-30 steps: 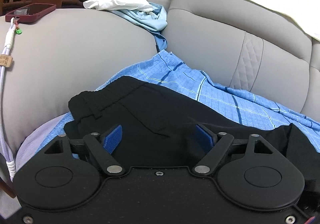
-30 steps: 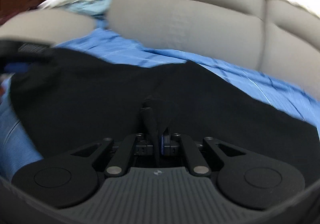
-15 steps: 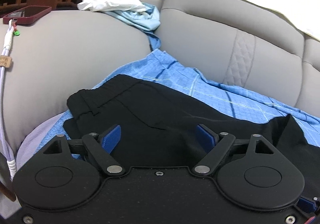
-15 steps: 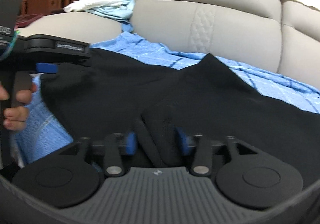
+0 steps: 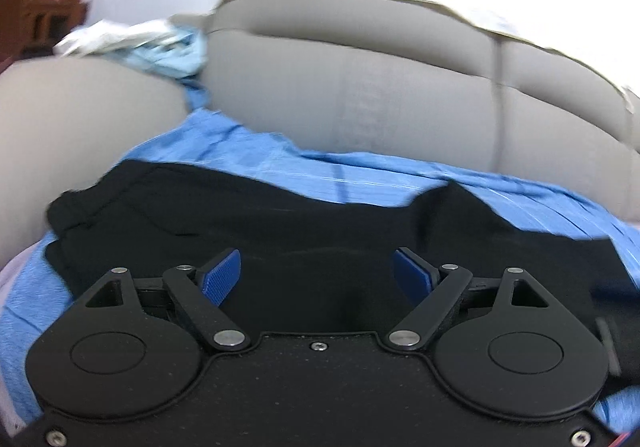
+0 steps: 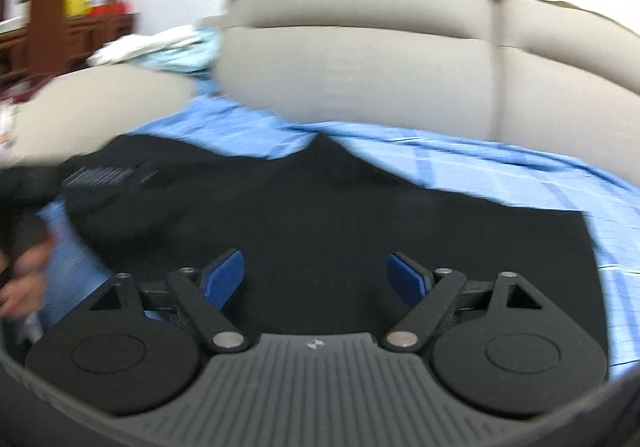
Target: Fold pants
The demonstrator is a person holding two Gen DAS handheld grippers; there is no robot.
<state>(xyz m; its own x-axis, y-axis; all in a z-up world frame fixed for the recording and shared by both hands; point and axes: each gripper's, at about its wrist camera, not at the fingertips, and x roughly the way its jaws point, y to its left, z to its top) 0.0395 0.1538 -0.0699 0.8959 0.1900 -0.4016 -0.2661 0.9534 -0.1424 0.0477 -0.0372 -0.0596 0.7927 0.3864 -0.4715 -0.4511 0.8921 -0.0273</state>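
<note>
Black pants (image 5: 280,223) lie spread on a blue checked sheet (image 5: 360,179) on the sofa seat, waistband at the left; they also show in the right wrist view (image 6: 320,207). My left gripper (image 5: 318,277) is open and empty just above the pants. My right gripper (image 6: 316,279) is open and empty over the pants' middle. The left gripper's body (image 6: 100,177) and the hand holding it show at the left of the right wrist view. Both views are blurred.
The beige sofa backrest (image 5: 400,99) rises behind the sheet, and the armrest (image 5: 80,111) stands at the left. Crumpled white and light blue clothes (image 5: 152,43) lie on the armrest's far end. Wooden furniture (image 6: 52,7) stands beyond at the far left.
My right gripper was shut on a fold of the pants, then opened and let it go. Both grippers have swung, and the left view has turned to the right.
</note>
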